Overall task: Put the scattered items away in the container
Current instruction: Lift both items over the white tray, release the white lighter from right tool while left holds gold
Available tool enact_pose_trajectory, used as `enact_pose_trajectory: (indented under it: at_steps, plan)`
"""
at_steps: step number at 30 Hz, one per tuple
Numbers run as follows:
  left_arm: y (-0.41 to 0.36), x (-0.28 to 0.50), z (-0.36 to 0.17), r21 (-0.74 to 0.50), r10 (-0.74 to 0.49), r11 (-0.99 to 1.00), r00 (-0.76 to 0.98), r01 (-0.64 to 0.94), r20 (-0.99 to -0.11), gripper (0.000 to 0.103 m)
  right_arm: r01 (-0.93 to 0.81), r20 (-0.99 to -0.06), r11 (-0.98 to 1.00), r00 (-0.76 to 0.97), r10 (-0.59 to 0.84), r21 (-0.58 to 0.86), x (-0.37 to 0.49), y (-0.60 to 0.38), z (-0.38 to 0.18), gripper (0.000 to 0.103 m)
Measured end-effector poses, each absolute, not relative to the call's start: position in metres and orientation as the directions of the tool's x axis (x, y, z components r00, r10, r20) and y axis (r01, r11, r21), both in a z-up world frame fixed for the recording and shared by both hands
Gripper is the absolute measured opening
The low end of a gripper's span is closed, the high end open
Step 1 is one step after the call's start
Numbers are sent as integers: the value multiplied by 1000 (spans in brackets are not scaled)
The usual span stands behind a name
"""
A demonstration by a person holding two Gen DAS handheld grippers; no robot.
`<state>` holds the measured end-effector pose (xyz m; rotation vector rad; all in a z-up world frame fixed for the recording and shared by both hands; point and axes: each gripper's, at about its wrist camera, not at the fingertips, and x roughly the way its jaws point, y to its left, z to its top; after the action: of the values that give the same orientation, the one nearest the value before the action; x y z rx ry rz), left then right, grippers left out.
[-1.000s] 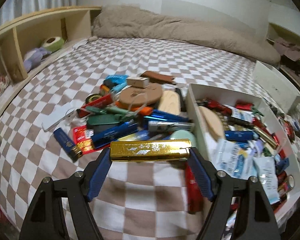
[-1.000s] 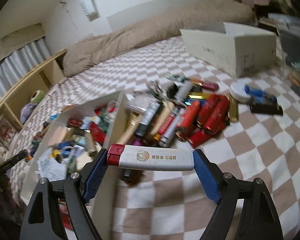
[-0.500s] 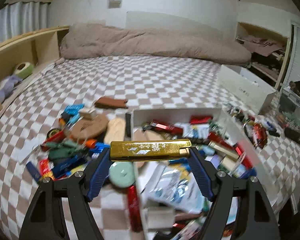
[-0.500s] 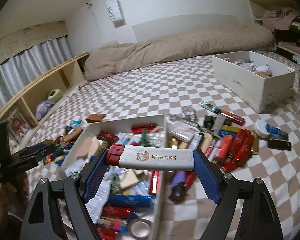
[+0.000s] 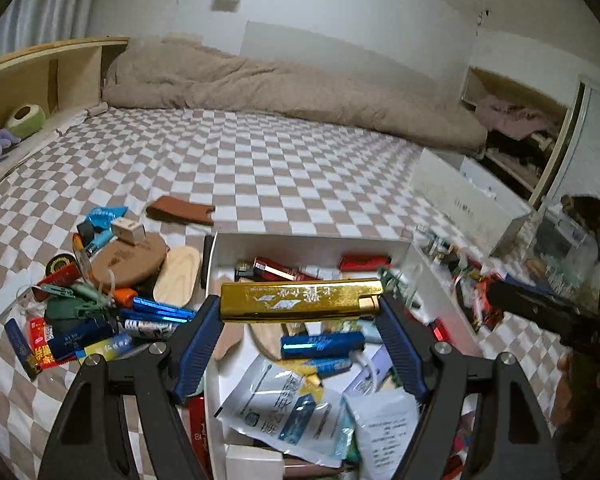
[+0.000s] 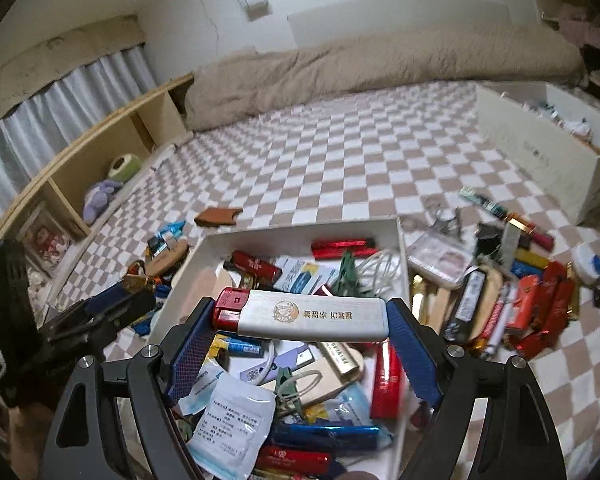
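while over the box point(image 6: 204, 252), left gripper point(image 5: 300, 310) clamps gold lighter point(image 5: 300, 302); right gripper point(image 6: 300, 320) clamps white lighter point(image 6: 312, 318)

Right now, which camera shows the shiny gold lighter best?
The left wrist view: the gold lighter fills the middle, held crosswise in the left hand-held gripper, with its printed pattern clear. The right wrist view shows only its small gold tip, off to the left.

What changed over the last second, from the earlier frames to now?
Both claws swung in from the bedspread beside the white box to above its contents. Nothing was let go: the left claw still clamps the gold lighter, the right claw the white lighter. The piles outside stayed put.
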<state>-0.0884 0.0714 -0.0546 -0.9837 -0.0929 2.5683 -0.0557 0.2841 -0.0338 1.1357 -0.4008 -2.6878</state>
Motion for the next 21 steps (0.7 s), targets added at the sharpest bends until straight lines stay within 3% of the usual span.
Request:
enact_pose_trajectory:
  at_steps: [13,21]
  plan:
    - [93,-88,-86,-143,380,-907,-625,-395,-682,78,-100,-781,-948,-596,-186,302,-101,279,-65,85]
    - [101,-89,-93,-142,385,-900,-598,-412,-703,78,-87,-777,-954,-603,-180,289,-93,279,-65,86]
